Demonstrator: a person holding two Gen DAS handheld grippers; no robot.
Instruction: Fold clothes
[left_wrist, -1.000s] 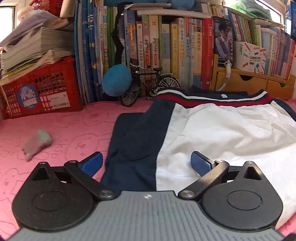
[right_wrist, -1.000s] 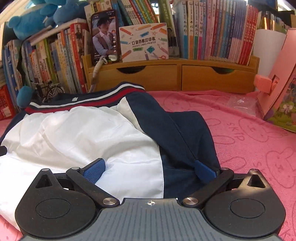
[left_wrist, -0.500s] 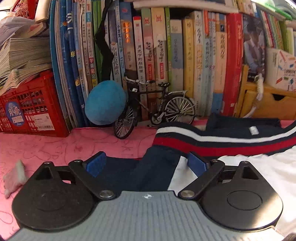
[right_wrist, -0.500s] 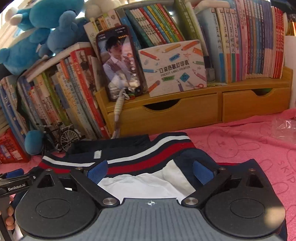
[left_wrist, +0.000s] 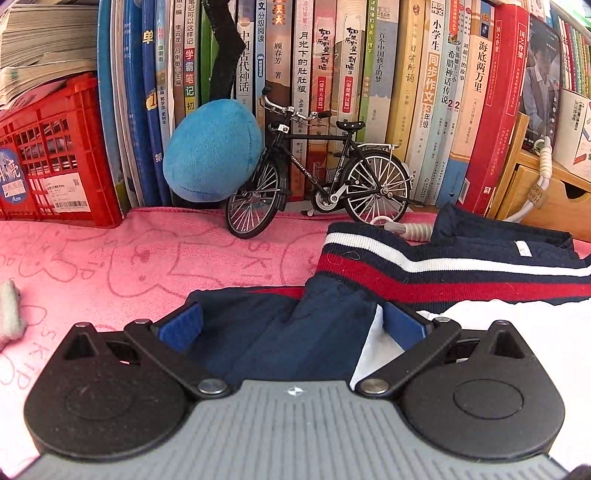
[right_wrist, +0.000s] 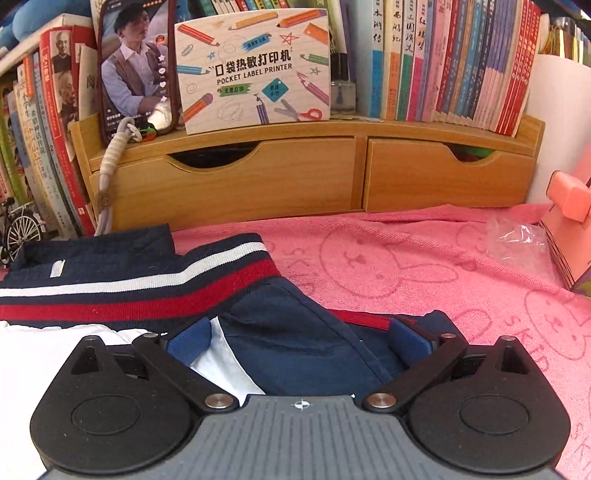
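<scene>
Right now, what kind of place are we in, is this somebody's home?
Most likely a home desk or study corner, probably a child's: upright rows of books, a wooden drawer organizer, and a pink bunny-print towel spread under the jacket.

right gripper (right_wrist: 299, 341) jaws just opening wide, straddling navy shoulder of jacket (right_wrist: 291, 343) | jacket's striped collar lying just before wooden drawer unit (right_wrist: 258, 177) | nothing being gripped
</scene>
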